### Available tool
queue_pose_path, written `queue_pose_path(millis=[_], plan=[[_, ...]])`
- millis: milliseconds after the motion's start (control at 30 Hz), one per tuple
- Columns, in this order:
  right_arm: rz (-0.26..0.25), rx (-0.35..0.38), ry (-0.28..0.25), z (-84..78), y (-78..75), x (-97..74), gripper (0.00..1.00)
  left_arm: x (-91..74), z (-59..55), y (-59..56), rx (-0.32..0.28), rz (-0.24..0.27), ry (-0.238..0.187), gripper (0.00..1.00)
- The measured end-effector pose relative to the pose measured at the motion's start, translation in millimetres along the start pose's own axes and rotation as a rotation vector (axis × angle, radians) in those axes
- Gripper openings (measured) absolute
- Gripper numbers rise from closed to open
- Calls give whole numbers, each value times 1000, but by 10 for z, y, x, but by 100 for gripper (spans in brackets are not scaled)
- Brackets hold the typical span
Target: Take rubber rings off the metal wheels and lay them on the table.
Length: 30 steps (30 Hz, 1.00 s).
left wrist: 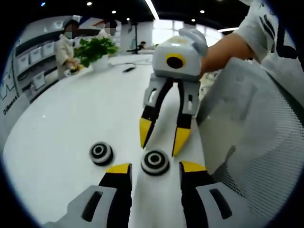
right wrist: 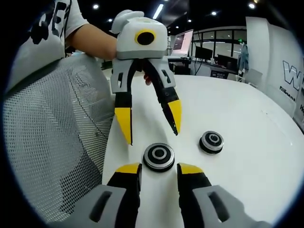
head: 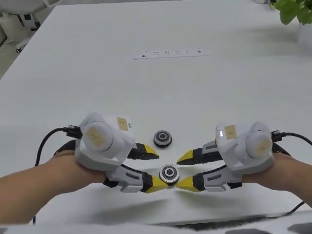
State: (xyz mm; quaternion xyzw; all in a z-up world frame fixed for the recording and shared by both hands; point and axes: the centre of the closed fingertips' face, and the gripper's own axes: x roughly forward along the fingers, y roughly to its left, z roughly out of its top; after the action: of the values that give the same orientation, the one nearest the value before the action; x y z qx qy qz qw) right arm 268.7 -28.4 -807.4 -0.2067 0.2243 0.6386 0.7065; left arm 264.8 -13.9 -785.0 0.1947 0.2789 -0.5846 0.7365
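Two metal wheels with black rubber rings lie flat on the white table (head: pixel 146 87). The near wheel (head: pixel 169 172) (left wrist: pixel 155 162) (right wrist: pixel 159 156) sits close to the table's front edge, right between the tips of both grippers. My left gripper (head: pixel 155 169) (left wrist: pixel 155 167) (right wrist: pixel 151 133) comes at it from the left, open, its yellow tips either side of the wheel. From the right my right gripper (head: pixel 181 171) (right wrist: pixel 159 169) (left wrist: pixel 161 142) faces it, open as well. The second wheel (head: pixel 163 138) (left wrist: pixel 101 153) (right wrist: pixel 211 141) lies a little farther back, untouched.
A white strip with small markings (head: pixel 171 52) lies across the far middle of the table. A green plant (head: pixel 292 10) (left wrist: pixel 95 50) stands at the far right corner. Behind the front edge is a mesh chair (right wrist: pixel 52 133). People stand in the background (left wrist: pixel 66 45).
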Motion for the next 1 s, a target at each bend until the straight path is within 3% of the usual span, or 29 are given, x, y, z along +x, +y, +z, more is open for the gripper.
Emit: queue_pose_path(millis=[200,1000], plan=[[1,3,5,-12,16,5,26,57,46,-13,-3,-3,-11,35],[-2,1,8,-24,26,15,26,189,10,-34,14,4,10,19]])
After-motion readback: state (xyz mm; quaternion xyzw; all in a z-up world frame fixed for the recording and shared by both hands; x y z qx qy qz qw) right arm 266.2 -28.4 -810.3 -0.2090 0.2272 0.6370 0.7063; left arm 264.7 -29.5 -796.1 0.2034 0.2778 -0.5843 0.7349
